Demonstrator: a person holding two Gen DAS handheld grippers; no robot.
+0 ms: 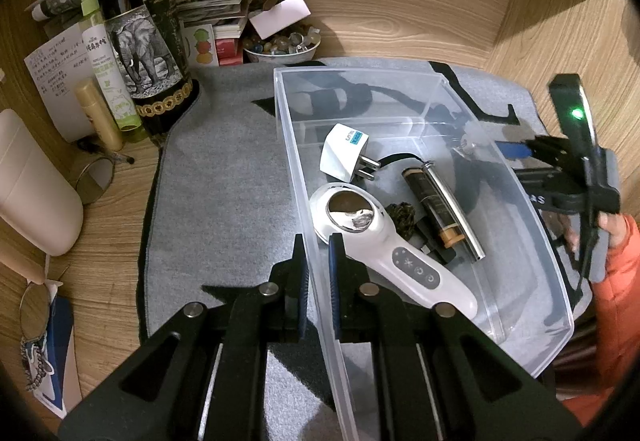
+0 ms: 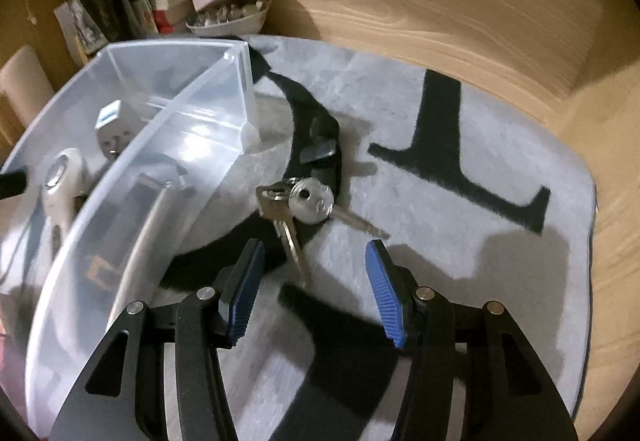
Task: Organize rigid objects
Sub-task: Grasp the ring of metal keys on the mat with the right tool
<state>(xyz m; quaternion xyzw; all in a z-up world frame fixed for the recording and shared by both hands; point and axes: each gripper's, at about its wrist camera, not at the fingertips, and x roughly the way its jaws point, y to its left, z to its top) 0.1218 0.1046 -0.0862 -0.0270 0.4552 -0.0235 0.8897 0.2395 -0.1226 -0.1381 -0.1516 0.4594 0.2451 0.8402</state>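
Note:
A clear plastic bin (image 1: 360,73) stands on a grey mat (image 1: 224,181). My left gripper (image 1: 318,253) is shut on the bin's near left wall, one finger inside and one outside. Inside lie a white plug adapter (image 1: 344,153), a white handheld device with a mirror head (image 1: 384,245) and a dark metal-edged tube (image 1: 440,213). In the right wrist view, a bunch of silver keys (image 2: 308,205) with a black fob (image 2: 320,151) lies on the mat (image 2: 460,261) just right of the bin (image 2: 200,121). My right gripper (image 2: 316,253) hovers open just short of the keys, touching nothing.
A dark wine bottle (image 1: 140,21), a green spray bottle (image 1: 100,53), a bowl of polished stones (image 1: 280,45) and stacked papers crowd the back left corner. Glasses (image 1: 96,181) and a white container (image 1: 32,181) lie left of the mat. An orange sleeve (image 1: 620,281) shows at right.

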